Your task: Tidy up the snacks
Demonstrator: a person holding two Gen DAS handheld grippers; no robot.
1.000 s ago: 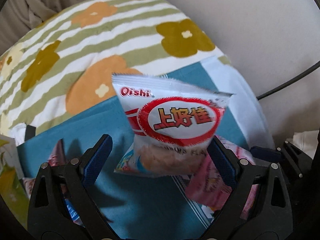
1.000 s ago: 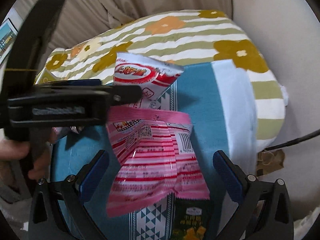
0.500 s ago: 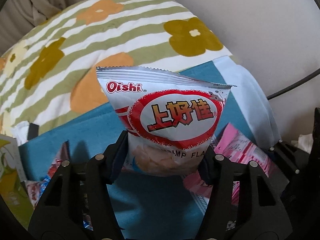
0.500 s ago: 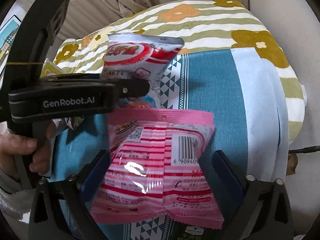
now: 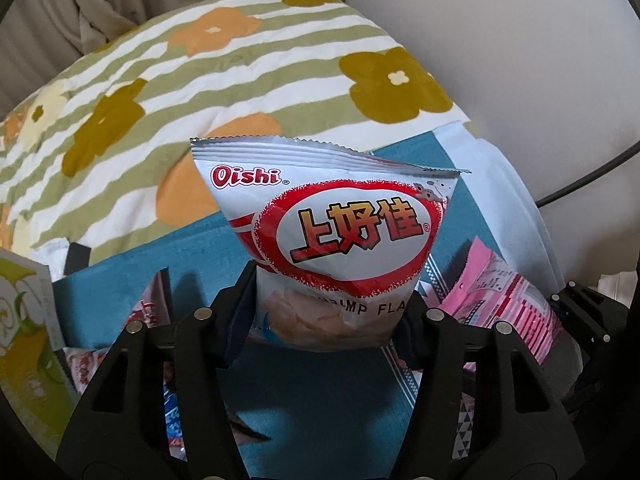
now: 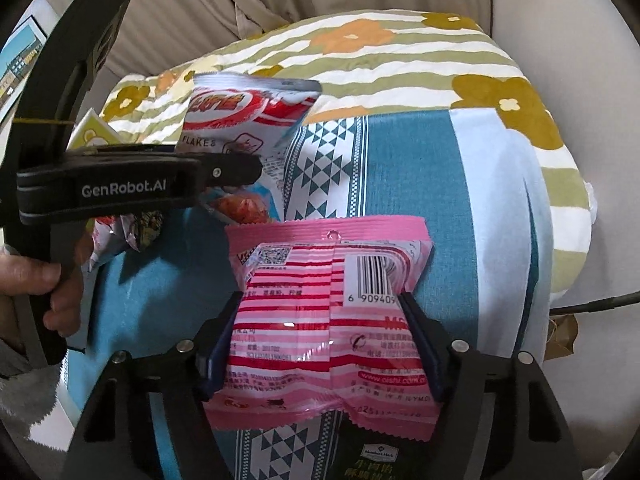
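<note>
A white and red Oishi shrimp-flakes bag (image 5: 352, 232) stands upright between the pads of my left gripper (image 5: 332, 292). Its jaws are closing and pinch the bag's lower part. The right wrist view shows that same bag (image 6: 240, 108) lifted off the teal cloth (image 6: 400, 184), with the left gripper (image 6: 240, 172) on it. Lower down, a pink striped snack bag (image 6: 320, 320) lies barcode side up. My right gripper (image 6: 320, 304) is closing on it, and both pads touch its sides and pucker it. The pink bag (image 5: 504, 292) also shows at the right of the left wrist view.
The teal cloth lies over a striped floral quilt (image 5: 200, 80). A green box (image 5: 24, 340) and more snack packets (image 5: 148, 312) sit at the left. A dark green packet (image 6: 372, 460) lies under the pink bag. A black cable (image 5: 580, 176) runs at right. A hand (image 6: 28, 280) grips the left tool.
The left jaws closed from wide open onto the Oishi bag, which now stands higher. The right jaws narrowed from wide open until the pads reached the pink bag's sides.
</note>
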